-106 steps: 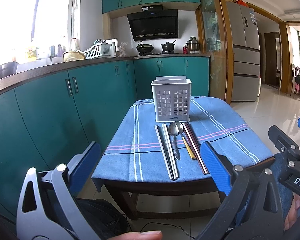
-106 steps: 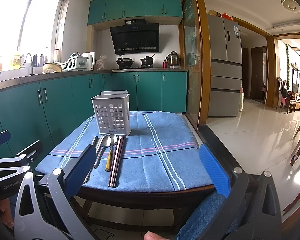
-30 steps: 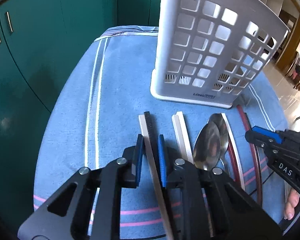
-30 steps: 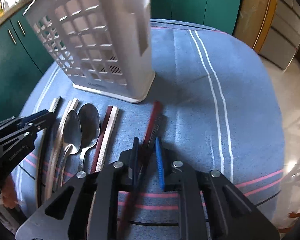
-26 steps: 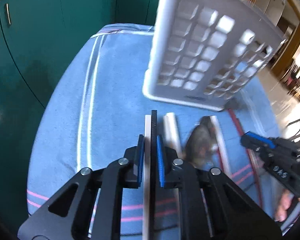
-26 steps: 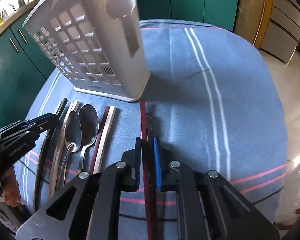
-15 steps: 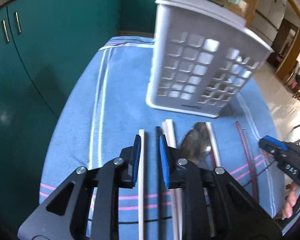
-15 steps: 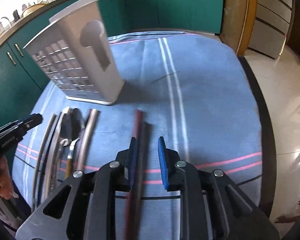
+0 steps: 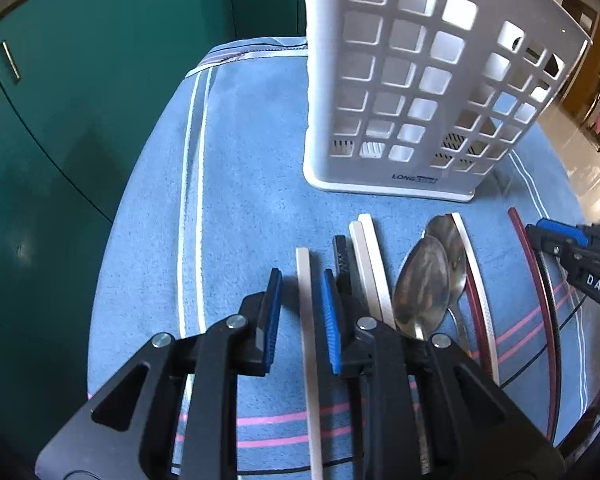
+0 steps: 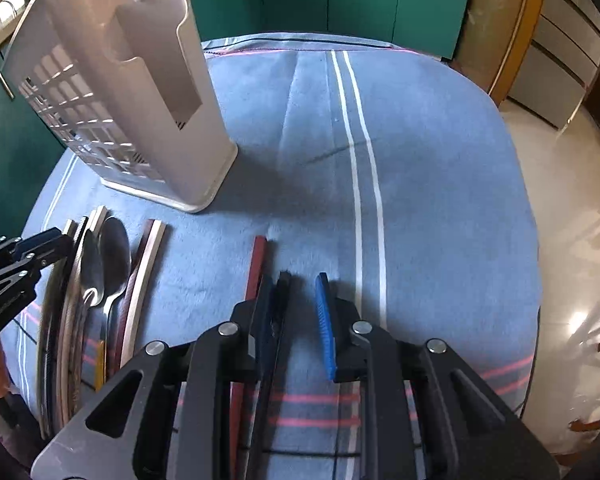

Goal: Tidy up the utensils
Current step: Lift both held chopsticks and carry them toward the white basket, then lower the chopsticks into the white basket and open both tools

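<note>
Your white chopstick (image 9: 306, 320) lies flat on the blue striped cloth (image 9: 236, 200) in front of the upright white utensil basket (image 9: 420, 92), between the spread blue pads of your left gripper (image 9: 300, 312), whose jaws have just been opening and press on nothing. Your right gripper (image 10: 296, 312) stands parted the same way after opening, the dark chopstick (image 10: 278, 312) against its left pad and the red chopstick (image 10: 256, 264) just outside it, both on the cloth. Both grippers tilt steeply down over the table, with the two spoons (image 9: 424, 280) lying between them.
</note>
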Tool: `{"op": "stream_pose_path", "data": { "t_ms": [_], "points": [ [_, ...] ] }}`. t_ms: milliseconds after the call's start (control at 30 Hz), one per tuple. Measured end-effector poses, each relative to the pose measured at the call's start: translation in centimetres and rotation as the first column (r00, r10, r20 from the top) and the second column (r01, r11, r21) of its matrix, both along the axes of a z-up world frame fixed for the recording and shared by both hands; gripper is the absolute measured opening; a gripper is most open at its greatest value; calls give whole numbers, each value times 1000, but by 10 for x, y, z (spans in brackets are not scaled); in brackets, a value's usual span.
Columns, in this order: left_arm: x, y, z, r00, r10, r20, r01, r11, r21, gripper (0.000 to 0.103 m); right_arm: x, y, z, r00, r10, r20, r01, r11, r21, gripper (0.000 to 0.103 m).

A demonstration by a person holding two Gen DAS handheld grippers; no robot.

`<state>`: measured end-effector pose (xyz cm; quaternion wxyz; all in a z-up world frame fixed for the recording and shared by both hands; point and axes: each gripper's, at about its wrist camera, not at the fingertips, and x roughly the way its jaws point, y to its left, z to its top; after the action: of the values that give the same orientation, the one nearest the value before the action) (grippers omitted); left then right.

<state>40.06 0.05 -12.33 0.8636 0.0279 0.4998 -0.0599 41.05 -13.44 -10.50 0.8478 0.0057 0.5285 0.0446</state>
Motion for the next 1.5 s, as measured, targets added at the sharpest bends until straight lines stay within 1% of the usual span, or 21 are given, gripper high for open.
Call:
{"op": "stream_pose_path", "data": {
  "t_ms": [167, 267, 333, 367, 400, 433, 500, 600, 700, 800, 867, 933, 1000, 1033, 1133, 1200, 1333, 1367, 1433, 1467, 1500],
  "points": [
    [13, -5, -1, 999, -31, -37, 33, 998, 51, 21, 10, 8, 0, 1000, 26, -17, -27, 999, -34, 22],
    [14, -5, -2, 998, -38, -59, 42, 997, 61, 40, 7, 7, -1, 999, 24, -23, -24, 1000, -20, 22],
    [12, -8, -1, 997, -52, -64, 57, 996, 74, 40, 7, 9, -1, 999, 36, -23, -37, 999, -37, 21],
    [12, -10, 0, 995, -69, -72, 74, 995, 65, 31, 7, 11, 0, 999, 46, -25, -48, 998, -48, 21],
    [11, -12, 1, 993, -89, -81, 93, 994, 49, 23, 9, 13, 0, 998, 63, -28, -64, 997, -43, 15],
    [11, -14, 2, 991, -100, -88, 104, 994, 45, 21, 7, 13, 0, 997, 74, -30, -75, 997, -34, 12],
    [15, -14, 2, 990, -103, -94, 108, 993, 44, 8, 8, 12, 1, 996, 79, -34, -80, 997, -24, 10],
    [19, -13, 4, 991, -93, -100, 95, 995, 21, 6, 2, 11, 6, 997, 76, -30, -76, 997, 2, 7],
    [11, -8, 32, 996, -86, -22, 85, 996, -19, 6, -10, 6, 29, 997, 66, 36, -66, 998, -1, 7],
    [-9, -6, 75, 994, -80, 75, 85, 994, -66, 6, -33, 2, 79, 987, 68, 146, -74, 996, 40, 7],
    [-23, -3, 109, 984, -79, 163, 96, 990, -101, 6, -48, 3, 110, 973, 76, 219, -87, 995, 43, 7],
    [-36, 2, 141, 968, -59, 245, 96, 985, -140, 6, -64, 2, 142, 951, 82, 299, -101, 994, 49, 7],
    [-49, 7, 165, 953, -36, 300, 94, 979, -179, 6, -80, 0, 172, 922, 84, 377, -114, 992, 59, 7],
    [-53, 13, 180, 943, -15, 331, 92, 972, -216, 6, -85, -1, 182, 911, 84, 404, -119, 991, 64, 7],
    [-61, 23, 207, 916, 33, 401, 81, 961, -263, 6, -100, -4, 218, 859, 79, 505, -140, 987, 84, 7],
    [-66, 30, 224, 892, 89, 443, 47, 957, -287, 6, -106, -6, 234, 828, 66, 557, -139, 986, 89, 7],
    [-65, 52, 247, 860, 180, 477, 26, 918, -395, 6, -105, -4, 270, 748, 42, 662, -139, 986, 94, 7],
    [-65, 57, 253, 850, 211, 484, 23, 901, -433, 6, -104, -4, 277, 735, 38, 677, -138, 986, 95, 7],
    [-63, 63, 261, 818, 266, 511, 36, 862, -505, 6, -104, -3, 290, 696, 29, 717, -138, 986, 95, 7],
    [-60, 68, 263, 795, 312, 521, 20, 843, -537, 6, -103, -1, 296, 666, 24, 745, -135, 987, 88, 7],
    [-58, 70, 264, 782, 341, 521, 5, 834, -552, 6, -102, 2, 301, 636, 21, 771, -127, 989, 78, 7]
  ]
}}
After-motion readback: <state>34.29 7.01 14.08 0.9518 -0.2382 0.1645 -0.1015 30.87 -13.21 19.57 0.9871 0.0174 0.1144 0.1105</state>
